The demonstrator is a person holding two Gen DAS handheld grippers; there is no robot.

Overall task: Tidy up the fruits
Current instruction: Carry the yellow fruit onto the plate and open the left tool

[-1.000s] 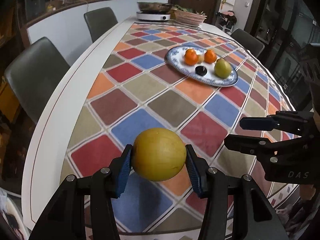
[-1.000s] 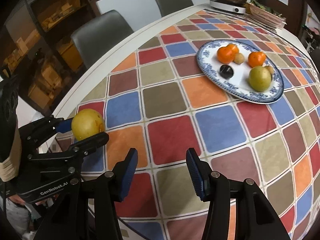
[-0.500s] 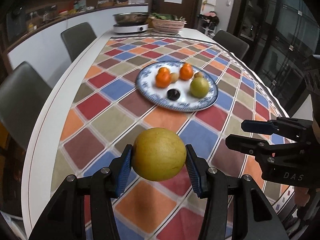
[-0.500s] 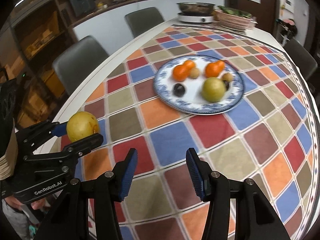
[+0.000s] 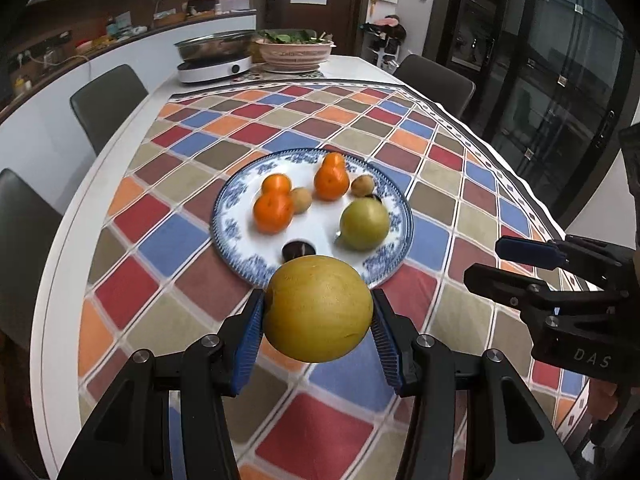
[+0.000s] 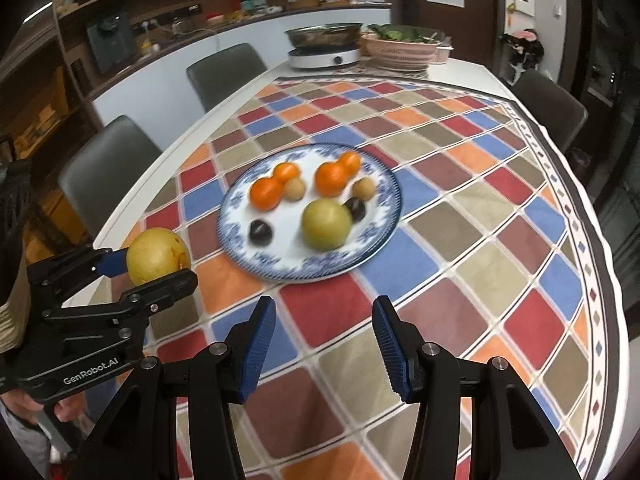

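My left gripper (image 5: 318, 334) is shut on a round yellow fruit (image 5: 318, 308) and holds it above the tablecloth, just short of the near rim of the blue-patterned plate (image 5: 228, 204). The same fruit (image 6: 158, 256) shows at the left of the right wrist view. The plate (image 6: 384, 188) carries several oranges (image 5: 272, 212), a green pear (image 5: 364, 224), small brown fruits and dark plums (image 6: 261, 233). My right gripper (image 6: 324, 342) is open and empty, over the cloth to the right of the left gripper; it also shows in the left wrist view (image 5: 496, 262).
The checkered tablecloth (image 5: 168, 240) covers a white table. An induction cooker with a pan (image 5: 216, 60) and a basket of greens (image 5: 296, 50) stand at the far end. Grey chairs (image 5: 108, 100) line both sides.
Both grippers have moved forward toward the plate, which now lies nearer and more central. The left gripper still holds the yellow fruit; the right stays open.
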